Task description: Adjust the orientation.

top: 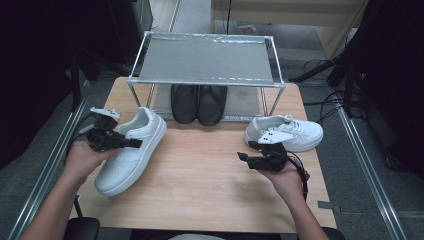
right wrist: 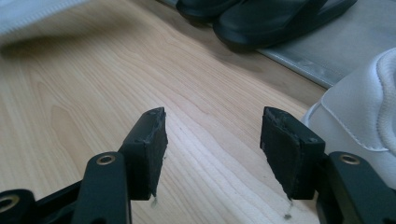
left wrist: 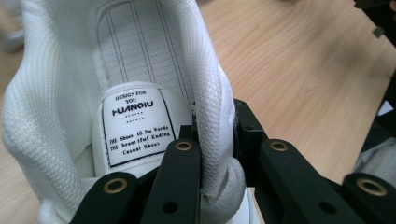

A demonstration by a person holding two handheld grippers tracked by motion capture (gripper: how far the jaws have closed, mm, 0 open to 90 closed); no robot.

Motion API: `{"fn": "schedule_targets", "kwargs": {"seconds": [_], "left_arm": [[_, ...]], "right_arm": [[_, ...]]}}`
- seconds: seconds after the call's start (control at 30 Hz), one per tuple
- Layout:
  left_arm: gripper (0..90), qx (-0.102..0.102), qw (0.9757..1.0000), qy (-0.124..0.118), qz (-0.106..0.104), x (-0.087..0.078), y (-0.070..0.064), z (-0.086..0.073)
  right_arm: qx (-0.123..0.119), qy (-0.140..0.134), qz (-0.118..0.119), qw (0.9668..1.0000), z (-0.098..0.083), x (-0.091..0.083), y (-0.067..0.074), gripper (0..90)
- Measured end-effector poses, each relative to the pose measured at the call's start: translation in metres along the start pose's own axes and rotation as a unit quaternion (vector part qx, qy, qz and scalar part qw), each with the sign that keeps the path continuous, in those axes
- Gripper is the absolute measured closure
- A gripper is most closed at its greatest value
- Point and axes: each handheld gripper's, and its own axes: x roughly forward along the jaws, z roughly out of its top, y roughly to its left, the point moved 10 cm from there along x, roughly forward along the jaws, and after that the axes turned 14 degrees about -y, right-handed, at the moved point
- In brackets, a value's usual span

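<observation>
The left gripper [top: 131, 143] has its jaws closed on the padded collar wall of a white sneaker [top: 131, 151], one jaw inside the shoe opening and the other outside it, as the left gripper view shows close up; the sneaker [left wrist: 140, 93] lies on the wooden table [top: 210, 175] at the person's left, toe toward the person and heel toward the metal shoe rack [top: 206, 57]. The step in hand appears to be carrying this shoe by its collar, probably toward the rack or its mate, the second white sneaker [top: 292, 132] at the right side of the table. To do it well, the grip should stay deep on the collar, since the soft mesh can squash and slip; the shoe hangs from one side, so I would lift it only a little, keep the sole level, and swing the toe clear of the rack leg and of the pair of black shoes [top: 199, 102] on the lower shelf. The right gripper [top: 245, 158] rests low over bare wood with its jaws wide apart and nothing between them, just in front of the second sneaker [right wrist: 359, 116], ready to steady or take it. On the insole label [left wrist: 135, 123] I can read "DESIGN FOR YOU", the brand "HUANQIU" as best I can make it out, and small lines ending "Casual Shoes".
</observation>
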Motion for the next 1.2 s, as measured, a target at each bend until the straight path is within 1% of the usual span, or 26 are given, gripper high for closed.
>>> {"fn": "schedule_targets", "kwargs": {"seconds": [0.1, 0.2, 0.23, 0.37, 0.5, 0.57, 0.63, 0.67, 0.73, 0.77, 0.83, 0.87, 0.9, 0.97, 1.03, 1.13, 1.2], "left_arm": [[82.9, 0.011, 0.9997, 0.01, -0.019, 0.016, -0.012, 0.006], [82.9, 0.026, 0.9989, 0.017, -0.036, 0.033, -0.025, 0.013], [82.8, 0.029, 0.9986, 0.018, -0.039, 0.04, -0.029, 0.016], [82.8, 0.044, 0.9967, 0.03, -0.061, 0.062, -0.045, 0.023], [82.8, 0.055, 0.9954, 0.031, -0.072, 0.082, -0.057, 0.03], [82.8, 0.06, 0.9946, 0.036, -0.077, 0.092, -0.063, 0.031], [82.7, 0.064, 0.9936, 0.042, -0.084, 0.101, -0.069, 0.032], [82.7, 0.062, 0.9932, 0.043, -0.089, 0.106, -0.072, 0.032], [82.7, 0.067, 0.9923, 0.043, -0.095, 0.114, -0.078, 0.032], [82.7, 0.066, 0.992, 0.043, -0.098, 0.117, -0.081, 0.032], [82.7, 0.075, 0.9907, 0.049, -0.103, 0.127, -0.088, 0.032], [82.7, 0.079, 0.9897, 0.055, -0.105, 0.131, -0.091, 0.03], [82.6, 0.083, 0.9889, 0.059, -0.109, 0.134, -0.093, 0.029], [82.7, 0.086, 0.9882, 0.06, -0.112, 0.14, -0.097, 0.028], [82.6, 0.097, 0.9863, 0.07, -0.113, 0.144, -0.101, 0.025], [82.5, 0.099, 0.9855, 0.073, -0.117, 0.146, -0.105, 0.021], [82.3, 0.105, 0.9847, 0.073, -0.118, 0.146, -0.109, 0.019]], "right_arm": [[0.006, -0.003, 0.005, 1.0, 0.0, -0.002, 0.003, 42.3], [0.003, -0.001, 0.004, 1.0, -0.002, -0.004, 0.004, 42.2], [0.003, -0.001, 0.003, 1.0, -0.003, -0.005, 0.004, 42.2], [0.006, 0.001, -0.003, 1.0, -0.005, -0.009, 0.003, 42.2], [0.009, 0.0, -0.008, 0.9999, -0.008, -0.014, 0.001, 42.2], [0.01, -0.001, -0.011, 0.9999, -0.009, -0.017, 0.001, 42.2], [0.014, 0.0, -0.013, 0.9998, -0.01, -0.019, 0.0, 42.2], [0.017, -0.001, -0.014, 0.9998, -0.011, -0.02, 0.001, 42.2], [0.017, -0.002, -0.016, 0.9997, -0.012, -0.022, 0.001, 42.2], [0.018, -0.001, -0.018, 0.9997, -0.013, -0.023, 0.001, 42.2], [0.02, -0.002, -0.019, 0.9996, -0.014, -0.025, 0.002, 42.2], [0.021, -0.003, -0.02, 0.9996, -0.014, -0.026, 0.001, 42.2], [0.027, -0.004, -0.019, 0.9994, -0.014, -0.027, 0.002, 42.2], [0.036, -0.009, -0.022, 0.9991, -0.014, -0.029, 0.001, 42.2], [0.037, -0.012, -0.024, 0.999, -0.014, -0.03, 0.001, 42.1], [0.036, -0.009, -0.026, 0.999, -0.015, -0.03, 0.001, 42.2], [0.036, -0.007, -0.026, 0.999, -0.016, -0.03, 0.002, 42.2]]}}
